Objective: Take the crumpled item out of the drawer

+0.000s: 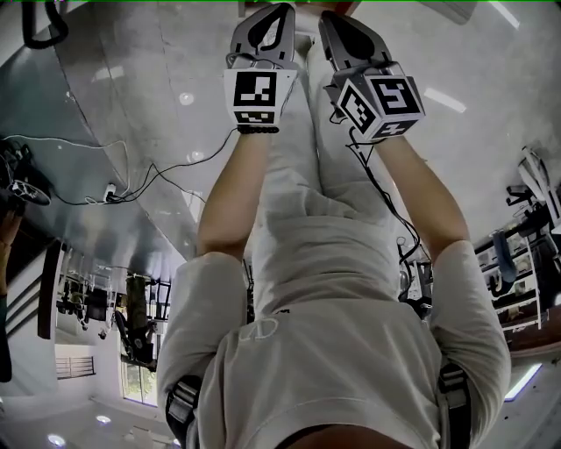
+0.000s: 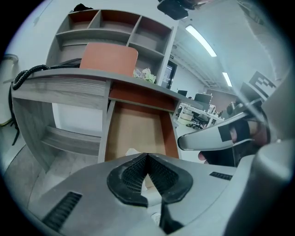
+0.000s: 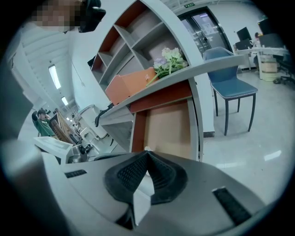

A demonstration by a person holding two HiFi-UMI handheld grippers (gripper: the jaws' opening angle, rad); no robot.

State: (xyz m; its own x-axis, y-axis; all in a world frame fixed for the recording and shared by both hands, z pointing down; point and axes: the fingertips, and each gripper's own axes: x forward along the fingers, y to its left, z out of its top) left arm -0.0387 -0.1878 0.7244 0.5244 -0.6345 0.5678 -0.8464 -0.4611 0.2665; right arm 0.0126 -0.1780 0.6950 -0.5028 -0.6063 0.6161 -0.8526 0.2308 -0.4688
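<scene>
An open drawer (image 2: 138, 131) with a brown bottom juts out from under the grey desk top; in the right gripper view the drawer (image 3: 168, 126) lies straight ahead. A white crumpled item (image 2: 132, 152) lies at the drawer's near end, mostly hidden behind my jaws; only its tip, the crumpled item (image 3: 147, 149), shows from the right. My left gripper (image 2: 146, 156) is shut with nothing in it, a little short of the drawer. My right gripper (image 3: 147, 152) is shut too, beside it. In the head view the left gripper (image 1: 282, 10) and right gripper (image 1: 328, 17) are held side by side.
A grey shelf unit (image 2: 115, 32) rises behind the desk, with an orange box (image 2: 109, 59) and flowers (image 3: 170, 60) on the top. A black cable (image 2: 27, 76) lies at the desk's left end. A blue chair (image 3: 228, 83) stands to the right.
</scene>
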